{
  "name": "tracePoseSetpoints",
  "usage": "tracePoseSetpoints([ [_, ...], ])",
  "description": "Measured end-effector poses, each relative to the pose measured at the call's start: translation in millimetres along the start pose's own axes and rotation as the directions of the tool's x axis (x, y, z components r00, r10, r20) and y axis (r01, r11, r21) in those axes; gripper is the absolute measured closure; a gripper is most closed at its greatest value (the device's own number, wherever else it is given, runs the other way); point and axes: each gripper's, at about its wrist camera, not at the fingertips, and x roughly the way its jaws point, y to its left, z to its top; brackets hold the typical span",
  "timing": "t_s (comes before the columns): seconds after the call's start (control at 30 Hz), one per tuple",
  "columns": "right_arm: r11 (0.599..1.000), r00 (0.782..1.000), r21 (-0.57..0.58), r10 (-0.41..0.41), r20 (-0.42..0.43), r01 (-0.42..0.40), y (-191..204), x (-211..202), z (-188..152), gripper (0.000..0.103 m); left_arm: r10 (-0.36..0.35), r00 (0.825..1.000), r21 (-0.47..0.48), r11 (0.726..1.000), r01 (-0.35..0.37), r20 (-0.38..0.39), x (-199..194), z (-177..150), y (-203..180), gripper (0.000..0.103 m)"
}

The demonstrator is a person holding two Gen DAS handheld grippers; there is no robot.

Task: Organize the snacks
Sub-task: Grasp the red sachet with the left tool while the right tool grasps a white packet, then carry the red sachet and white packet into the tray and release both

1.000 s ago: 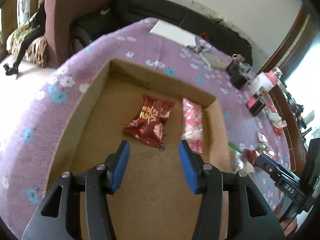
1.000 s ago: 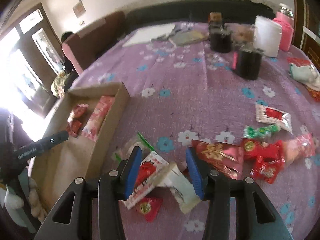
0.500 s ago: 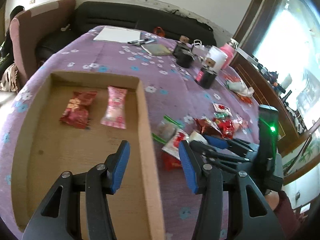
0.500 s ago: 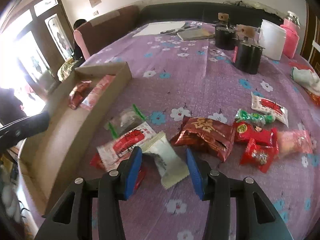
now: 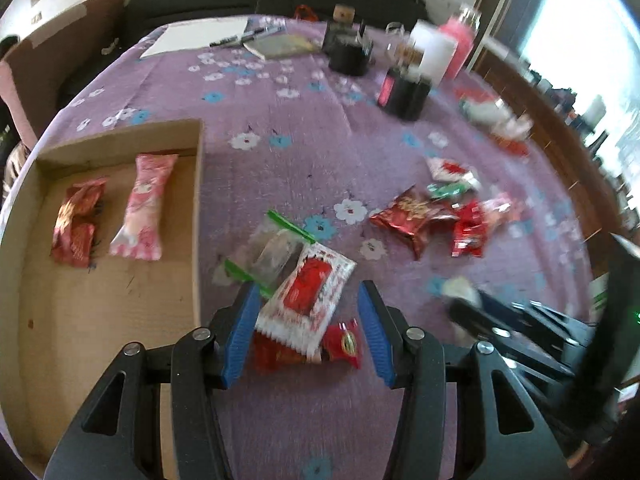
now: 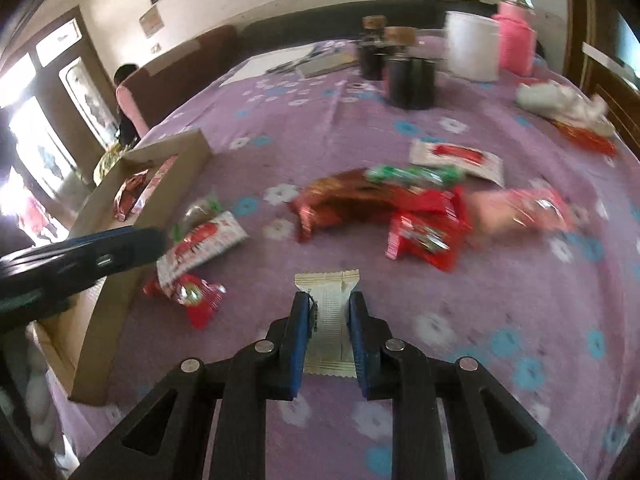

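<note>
1. Cream packet on the purple cloth, pinched between right gripper pads.
2. Left gripper jaws apart over white-red packet, not touching.
3. Cardboard box just left holds two snacks.

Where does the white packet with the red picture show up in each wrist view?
Left wrist: white packet with the red picture, lower centre, between the open tongs.
Right wrist: left of centre, beside the other tongs.
Shared landmark: shallow cardboard box, just left of it.
</note>
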Motion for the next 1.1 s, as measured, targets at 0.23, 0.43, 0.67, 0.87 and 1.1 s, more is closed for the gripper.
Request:
tracePoseSetpoints([
  [0.23, 0.994, 0.997, 0.085, 0.063, 0.034, -0.066, -28, -5, -2, 0.082, 0.124, 0.99, 0.063, 0.991, -0.121, -0.06, 30, 10, -15, 0.065],
  [0.43, 0.994, 0.998, 0.089, 0.056, 0.034, -0.059, -29, -7, -3, 0.082, 0.008, 0.997, 0.084, 0.996, -0.002, -0.074, 20, -1, -29, 0.074],
  [0.67, 0.995, 0.999, 0.1, -0.009, 0.036, 0.005, -33, -12, -6, 0.081, -0.019, 0.998, 0.095, 0.995, 0.025, -0.067, 23, 0, -45, 0.072],
  [0.87, 0.996, 0.999, 0.087, -0.011, 0.044, 0.007, -32, -11, -5, 0.079, 0.049, 0.999, 0.153, 0.987, -0.045, -0.023, 30, 0, -56, 0.068],
  [1.1, 0.997, 0.996, 0.032, -0.067, 0.06, 0.065, -22, -9, -6, 0.083, -0.01, 1.0, 0.13, 0.991, 0.009, 0.006, 15, -7, -49, 0.073],
])
